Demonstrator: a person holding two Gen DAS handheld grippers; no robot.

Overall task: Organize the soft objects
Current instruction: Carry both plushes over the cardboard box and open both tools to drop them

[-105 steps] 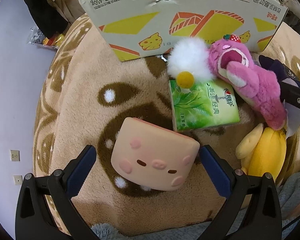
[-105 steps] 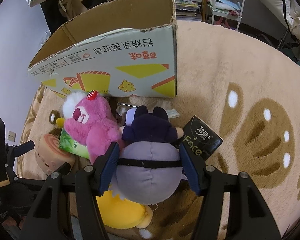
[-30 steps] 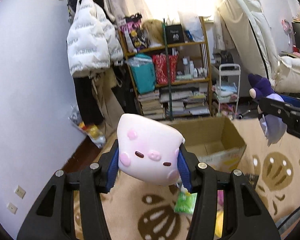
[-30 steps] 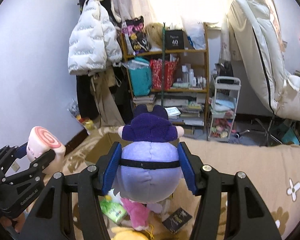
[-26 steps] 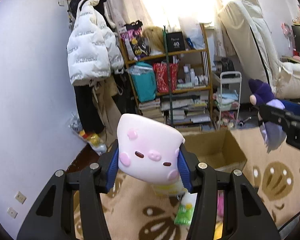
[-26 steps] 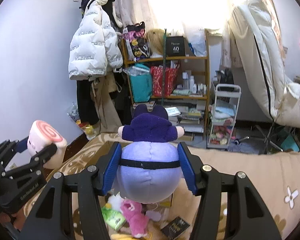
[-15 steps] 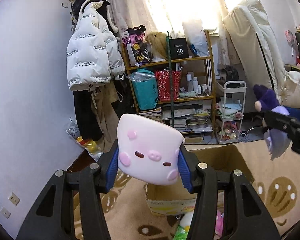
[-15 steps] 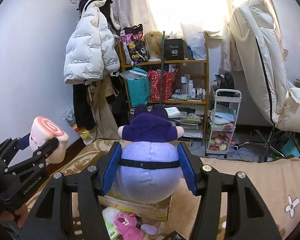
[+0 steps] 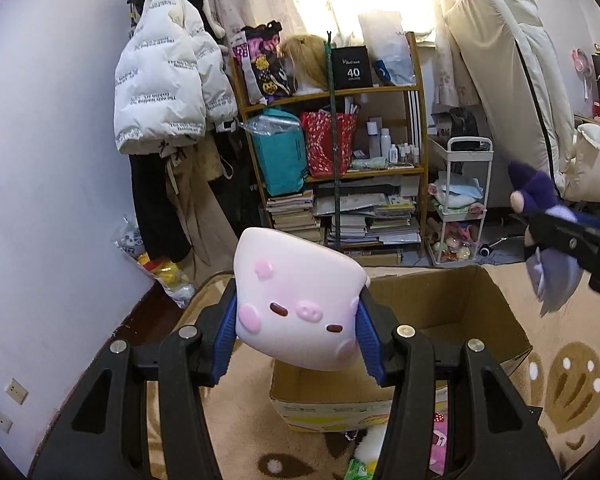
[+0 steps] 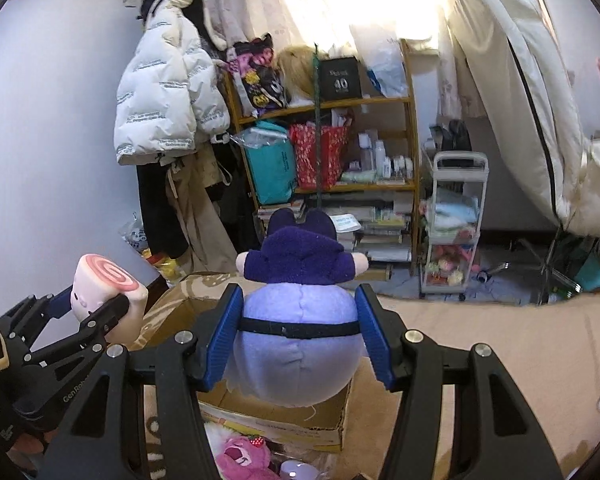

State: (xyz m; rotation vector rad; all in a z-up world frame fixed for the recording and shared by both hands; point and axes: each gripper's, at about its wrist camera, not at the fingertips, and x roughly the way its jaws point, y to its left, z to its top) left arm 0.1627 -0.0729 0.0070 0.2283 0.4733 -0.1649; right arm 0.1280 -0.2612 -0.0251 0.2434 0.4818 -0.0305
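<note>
Above the open brown cardboard box [image 9: 440, 312], at twelve o'clock below both grippers, your left gripper [image 9: 296, 330] clamps the pink pig-faced foam cushion [image 9: 296, 300] nearest it, your right gripper [image 10: 298, 340] the purple-hooded lilac plush doll [image 10: 298, 344].

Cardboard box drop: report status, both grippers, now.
Left gripper shut on pink pig cushion. Right gripper shut on purple plush. Both above open cardboard box. Nothing blocks the box opening.

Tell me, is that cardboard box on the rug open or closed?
Open. The cardboard box has its top flaps up, and its bare brown inside walls show; what lies on its floor is hidden behind the pink pig cushion.
</note>
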